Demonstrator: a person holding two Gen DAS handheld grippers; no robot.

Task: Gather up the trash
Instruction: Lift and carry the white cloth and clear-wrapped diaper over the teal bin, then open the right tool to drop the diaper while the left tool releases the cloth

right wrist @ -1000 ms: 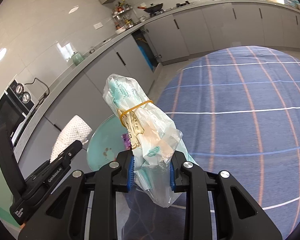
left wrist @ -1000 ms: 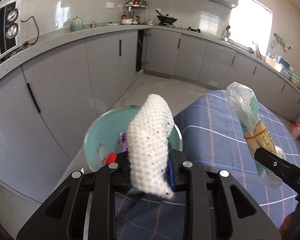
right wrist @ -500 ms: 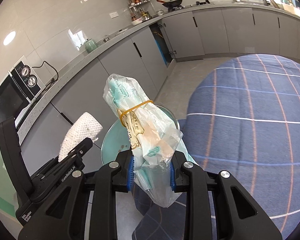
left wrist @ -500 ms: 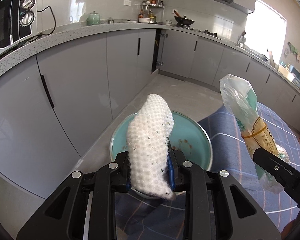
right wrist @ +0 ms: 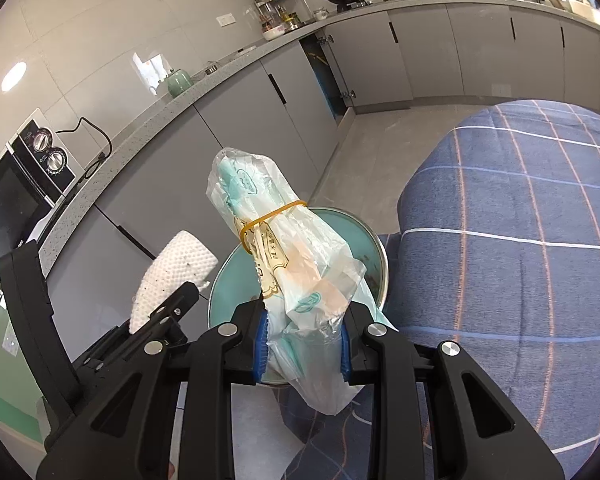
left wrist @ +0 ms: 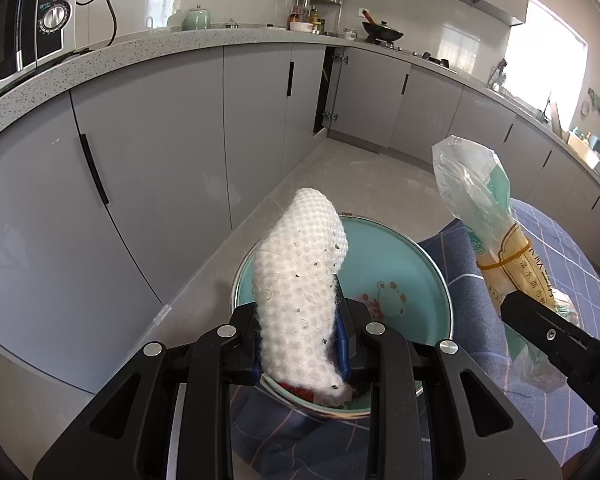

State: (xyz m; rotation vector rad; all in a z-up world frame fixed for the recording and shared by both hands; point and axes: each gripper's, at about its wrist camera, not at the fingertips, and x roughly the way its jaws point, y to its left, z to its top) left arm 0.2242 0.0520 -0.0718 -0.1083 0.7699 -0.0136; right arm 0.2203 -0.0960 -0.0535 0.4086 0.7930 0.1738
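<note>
left wrist view: left gripper [left wrist: 300, 354] clamped on a speckled white foam net sleeve [left wrist: 300, 284] standing up between its fingers, above a teal bin [left wrist: 416, 276]. right wrist view: right gripper [right wrist: 303, 350] clamped on a crumpled plastic wrapper [right wrist: 288, 256], rubber-banded, over that bin.

My left gripper [left wrist: 300, 354] clamps a white dimpled tissue wad [left wrist: 300, 300] above the teal bin [left wrist: 416, 280]. At right, my right gripper [left wrist: 540, 328] holds a rubber-banded plastic wrapper [left wrist: 484, 216] over the blue checked cloth [left wrist: 556, 248].
</note>
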